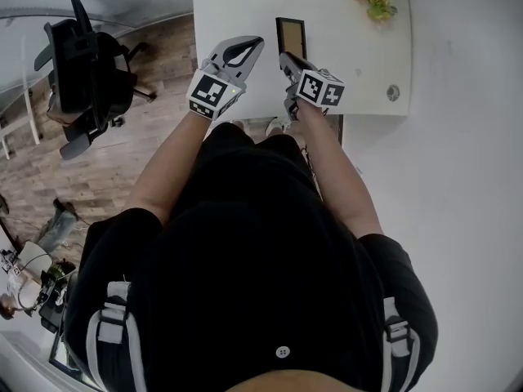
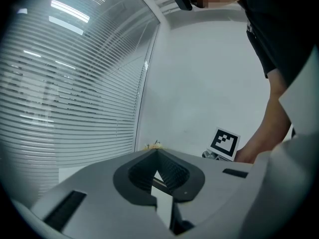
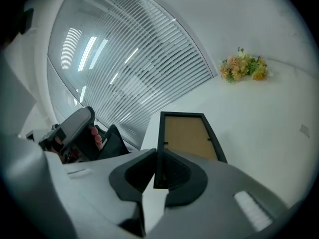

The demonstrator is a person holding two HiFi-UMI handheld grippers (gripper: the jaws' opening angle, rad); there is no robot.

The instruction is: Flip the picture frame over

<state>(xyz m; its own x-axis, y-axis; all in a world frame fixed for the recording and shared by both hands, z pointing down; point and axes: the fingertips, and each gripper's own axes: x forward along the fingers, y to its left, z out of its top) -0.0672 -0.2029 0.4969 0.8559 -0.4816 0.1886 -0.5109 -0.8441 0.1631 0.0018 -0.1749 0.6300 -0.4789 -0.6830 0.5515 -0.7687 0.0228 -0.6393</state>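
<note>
White table (image 1: 237,6) beside blinds (image 3: 124,59), wooden floor (image 1: 155,64); right gripper (image 1: 286,58) clamps picture frame's (image 1: 291,35) near end (brown backing up); left gripper (image 1: 255,42) clenched, empty.

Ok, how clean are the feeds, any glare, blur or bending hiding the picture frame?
Head view: the white table is washed out and its edges bow, but the picture frame reads crisp. Right gripper view: sharp on the frame's brown backing; the blinds curve with the lens. Left gripper view: blinds bend too, a mosaic patch sits at the top, no clear sight of the frame.
</note>
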